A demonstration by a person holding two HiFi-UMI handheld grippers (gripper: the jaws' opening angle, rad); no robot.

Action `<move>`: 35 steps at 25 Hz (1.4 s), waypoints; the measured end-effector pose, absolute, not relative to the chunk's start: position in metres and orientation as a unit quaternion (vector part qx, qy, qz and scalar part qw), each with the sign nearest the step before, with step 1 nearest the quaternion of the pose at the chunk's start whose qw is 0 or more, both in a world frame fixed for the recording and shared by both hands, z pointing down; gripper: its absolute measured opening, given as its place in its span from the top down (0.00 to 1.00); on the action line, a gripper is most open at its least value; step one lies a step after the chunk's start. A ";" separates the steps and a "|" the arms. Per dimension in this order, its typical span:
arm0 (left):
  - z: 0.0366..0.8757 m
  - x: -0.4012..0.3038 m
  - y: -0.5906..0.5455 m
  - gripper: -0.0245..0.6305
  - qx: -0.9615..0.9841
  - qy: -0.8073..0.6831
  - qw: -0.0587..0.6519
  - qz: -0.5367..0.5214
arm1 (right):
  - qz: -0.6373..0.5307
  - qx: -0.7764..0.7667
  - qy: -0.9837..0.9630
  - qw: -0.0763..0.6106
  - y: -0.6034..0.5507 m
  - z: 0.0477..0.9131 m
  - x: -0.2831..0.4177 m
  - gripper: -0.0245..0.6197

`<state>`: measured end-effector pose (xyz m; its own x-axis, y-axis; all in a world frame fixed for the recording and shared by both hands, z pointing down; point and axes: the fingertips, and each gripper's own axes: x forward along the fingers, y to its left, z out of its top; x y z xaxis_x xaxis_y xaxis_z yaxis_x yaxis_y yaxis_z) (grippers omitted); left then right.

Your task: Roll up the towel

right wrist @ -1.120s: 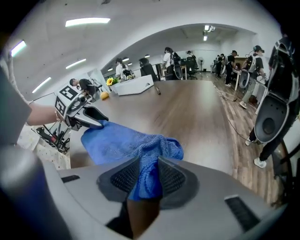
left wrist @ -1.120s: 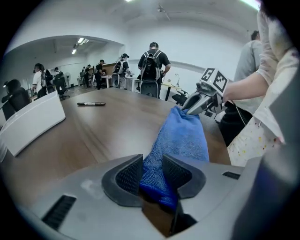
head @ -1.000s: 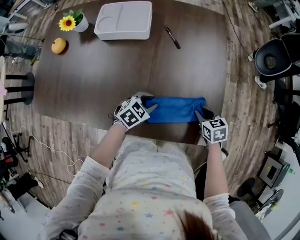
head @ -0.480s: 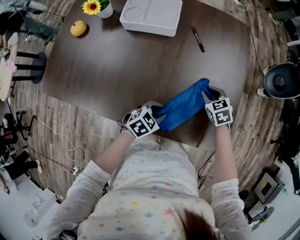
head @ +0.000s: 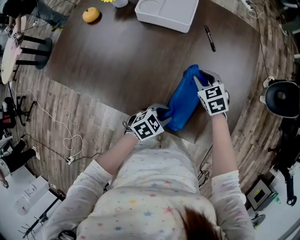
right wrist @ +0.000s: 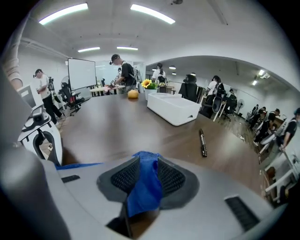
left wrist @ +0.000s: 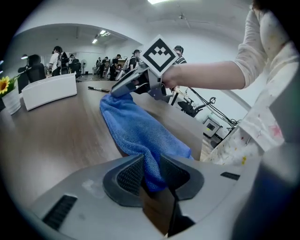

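At the near edge of the worktop, toward its right corner, a blue towel lies bunched into a long band that runs slantwise from that edge inward, toward the right edge. The left tool grasps the end of the towel at the near edge. In the left gripper view a fold of blue cloth is pinched between the two ribbed pads, and the jaws have just been closing a little further on it. The right tool grasps the opposite end, farther in from the near edge and close to the right edge. In the right gripper view a strip of towel stands clamped between its pads and hangs toward the camera. Between the two tools the towel hangs loosely, and its middle appears to rest on the worktop. Well apart from the towel, a white tray sits at the far edge. A black pen lies between the tray and the right edge. A yellow-orange fruit rests near the far left corner, with a potted sunflower just beside it. An office chair stands on the wooden floor beyond the right edge.
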<state>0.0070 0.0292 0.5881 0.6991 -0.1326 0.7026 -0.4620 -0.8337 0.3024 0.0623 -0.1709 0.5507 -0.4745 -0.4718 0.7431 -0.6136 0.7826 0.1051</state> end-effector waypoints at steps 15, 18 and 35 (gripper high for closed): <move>0.568 -0.011 0.054 0.81 0.927 -0.112 0.098 0.344 | 0.212 0.186 -0.901 0.330 0.041 0.530 0.042 0.81; 0.572 -0.006 0.063 0.81 0.931 -0.087 0.083 0.345 | 0.202 0.179 -0.898 0.347 0.067 0.544 0.034 0.81; 0.588 -0.012 0.075 0.81 0.930 -0.057 0.058 0.359 | 0.144 0.230 -0.878 0.394 0.085 0.574 0.030 0.70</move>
<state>-0.0124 0.0753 0.5884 0.7358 -0.0634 0.6743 -0.1474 -0.9867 0.0681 0.0295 0.0849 0.5737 -0.5846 -0.2900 0.7577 -0.5169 0.8530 -0.0722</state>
